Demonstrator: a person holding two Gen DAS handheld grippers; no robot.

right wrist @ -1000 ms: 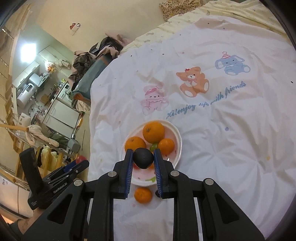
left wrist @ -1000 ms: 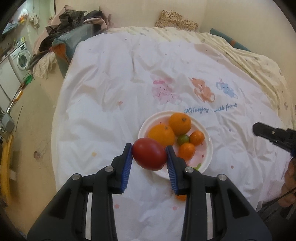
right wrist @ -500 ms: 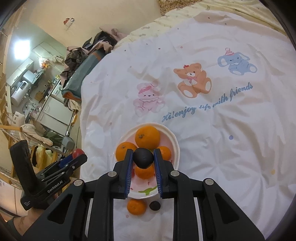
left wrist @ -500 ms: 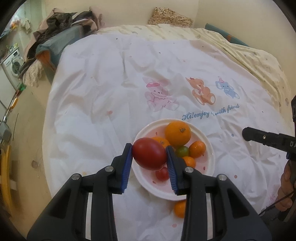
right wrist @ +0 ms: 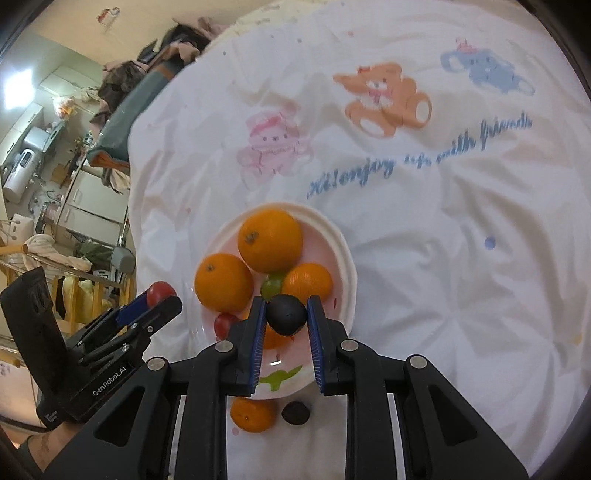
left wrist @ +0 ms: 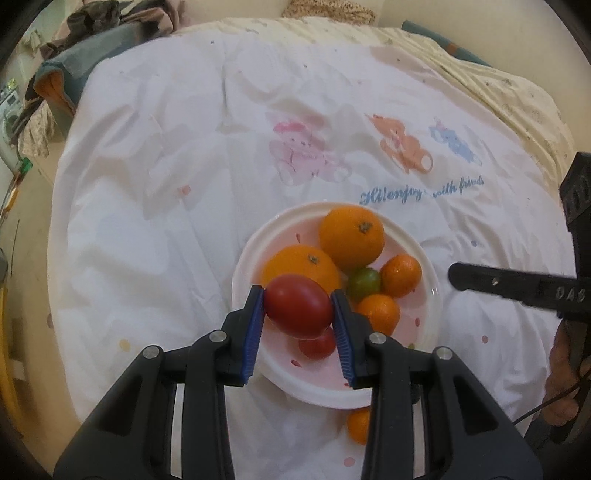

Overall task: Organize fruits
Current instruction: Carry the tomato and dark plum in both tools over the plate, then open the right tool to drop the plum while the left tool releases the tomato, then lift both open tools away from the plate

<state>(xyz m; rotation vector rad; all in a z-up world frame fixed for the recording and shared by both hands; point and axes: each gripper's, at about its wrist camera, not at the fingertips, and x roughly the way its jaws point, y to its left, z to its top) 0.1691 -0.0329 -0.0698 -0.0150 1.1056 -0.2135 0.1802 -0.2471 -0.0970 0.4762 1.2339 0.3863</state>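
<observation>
Gripping a tomato [left wrist: 298, 311] left and a plum [right wrist: 286, 314] right over the crowded plate [left wrist: 430, 295], I risked fruit rolling off at 6 o'clock.

A home bedroom: cartoon-print bedsheet [left wrist: 258, 147], clothes pile [left wrist: 110, 22], washing machine [left wrist: 9, 110].

Dark plum [right wrist: 287, 314] between right jaws

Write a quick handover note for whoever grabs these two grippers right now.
Left gripper: shut on a red tomato, held over the plate.
Right gripper: shut on a dark plum, also over the plate.
Done: two oranges, two tangerines, a green fruit and a small tomato sit in the plate.
Left: drop both held fruits, then collect the tangerine and second dark plum lying on the sheet beside the plate.
</observation>
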